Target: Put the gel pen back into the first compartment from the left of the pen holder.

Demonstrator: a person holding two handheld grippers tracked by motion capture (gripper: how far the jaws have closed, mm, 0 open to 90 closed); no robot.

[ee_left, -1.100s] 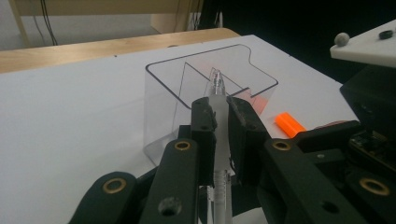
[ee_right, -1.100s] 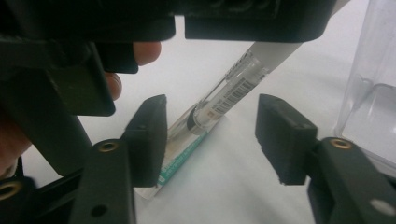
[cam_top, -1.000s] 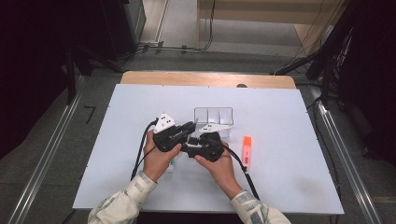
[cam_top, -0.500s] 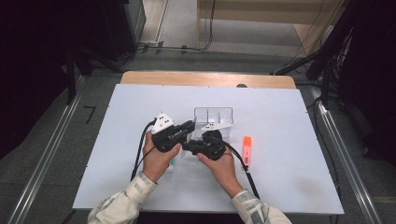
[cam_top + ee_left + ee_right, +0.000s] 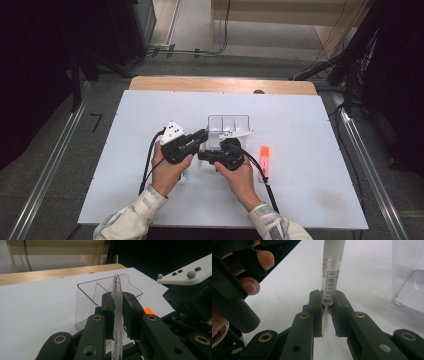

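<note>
Beside the clear box [image 5: 228, 125], both grippers (wrists level) clamp one pen [image 5: 116, 293].

A white rectangular table [image 5: 310, 125] with a pale wooden far edge fills mid-frame. On it, a clear plastic compartmented organiser [image 5: 228, 125] stands at centre; an orange highlighter marker [image 5: 263, 156] lies right of centre.

right gripper [image 5: 326, 298] jaws have just been closing, now clamp the pen [image 5: 329, 277] end; earlier they stand wider.
</note>
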